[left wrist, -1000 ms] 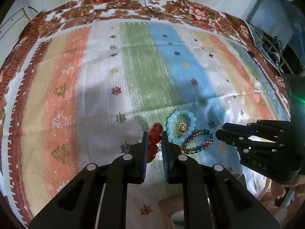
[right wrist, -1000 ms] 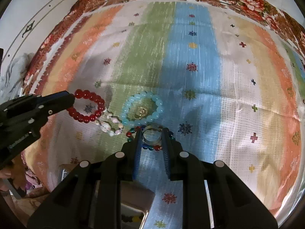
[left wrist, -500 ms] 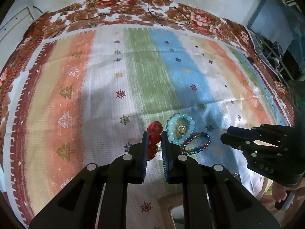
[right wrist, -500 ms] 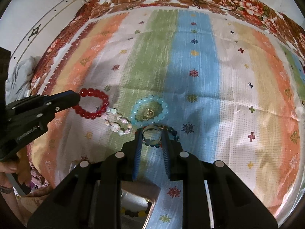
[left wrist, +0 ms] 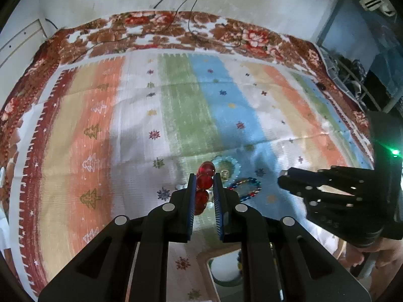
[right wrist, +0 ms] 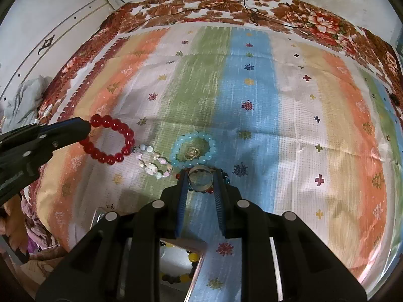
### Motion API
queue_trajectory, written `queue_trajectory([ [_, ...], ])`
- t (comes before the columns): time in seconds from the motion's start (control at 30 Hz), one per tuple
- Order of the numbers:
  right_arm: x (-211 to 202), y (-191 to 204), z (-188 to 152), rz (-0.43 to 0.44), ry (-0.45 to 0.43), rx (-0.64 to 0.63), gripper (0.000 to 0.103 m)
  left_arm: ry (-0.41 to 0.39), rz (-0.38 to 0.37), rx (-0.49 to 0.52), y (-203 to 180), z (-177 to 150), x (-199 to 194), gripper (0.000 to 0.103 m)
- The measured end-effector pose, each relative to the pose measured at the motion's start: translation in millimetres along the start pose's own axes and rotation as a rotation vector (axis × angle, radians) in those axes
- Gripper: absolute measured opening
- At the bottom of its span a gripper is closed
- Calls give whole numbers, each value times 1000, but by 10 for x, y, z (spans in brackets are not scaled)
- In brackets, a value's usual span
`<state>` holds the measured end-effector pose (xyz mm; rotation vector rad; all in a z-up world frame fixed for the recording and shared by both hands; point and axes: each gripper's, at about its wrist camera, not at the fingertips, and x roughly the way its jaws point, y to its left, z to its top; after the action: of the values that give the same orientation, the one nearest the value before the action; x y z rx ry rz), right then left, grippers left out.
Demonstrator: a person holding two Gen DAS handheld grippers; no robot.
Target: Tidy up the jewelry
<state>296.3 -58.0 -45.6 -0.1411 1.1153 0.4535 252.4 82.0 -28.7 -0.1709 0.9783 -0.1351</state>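
Note:
My left gripper [left wrist: 203,179] is shut on a red bead bracelet [left wrist: 204,182], which hangs from its tip above the striped cloth; in the right wrist view the red bracelet [right wrist: 110,143] shows as a full loop off the left gripper [right wrist: 85,128]. My right gripper [right wrist: 200,174] is shut on a silver ring [right wrist: 200,179], held above the cloth; it appears at the right in the left wrist view as the right gripper [left wrist: 284,176]. On the cloth lie a light blue bracelet [right wrist: 194,148] around a gold ring [right wrist: 192,153], a pale pink bracelet [right wrist: 153,163] and a multicolour bracelet [left wrist: 245,188].
An open box [right wrist: 199,264] at the near edge holds a yellow and black bead bracelet [right wrist: 181,275]. The striped cloth [right wrist: 252,88] covers a floral bedspread [right wrist: 314,17]. Cables run down the wall at the back. Shelves with clutter [left wrist: 352,70] stand at the far right.
Both grippers have risen and drawn back from the cloth, the left with the red bracelet, the right with the silver ring. The jewelry on the cloth has stayed put.

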Motion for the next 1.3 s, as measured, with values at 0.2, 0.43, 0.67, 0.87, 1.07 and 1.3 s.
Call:
queue_trajectory([
  [0.2, -225, 59, -48, 10, -49, 2, 22, -32, -15, 12, -109, -50, -176, 13],
  [0.43, -433, 157, -167, -20, -108, -25, 22, -65, -24, 19, -213, -125, -358, 13],
  [0.67, -558, 150, -280, 12, -128, -2, 22, -93, -40, 31, -333, -292, -549, 13],
  [0.87, -622, 167, -409, 5, -119, 5, 22, -102, -41, 53, -421, -464, -651, 13],
  [1.07, -707, 229, -595, 21, -117, -1, 22, -96, -50, 62, -491, -652, -705, 13],
  [1.3, -730, 282, -769, 46, -97, -2, 22, -86, -54, 57, -531, -790, -724, 13],
])
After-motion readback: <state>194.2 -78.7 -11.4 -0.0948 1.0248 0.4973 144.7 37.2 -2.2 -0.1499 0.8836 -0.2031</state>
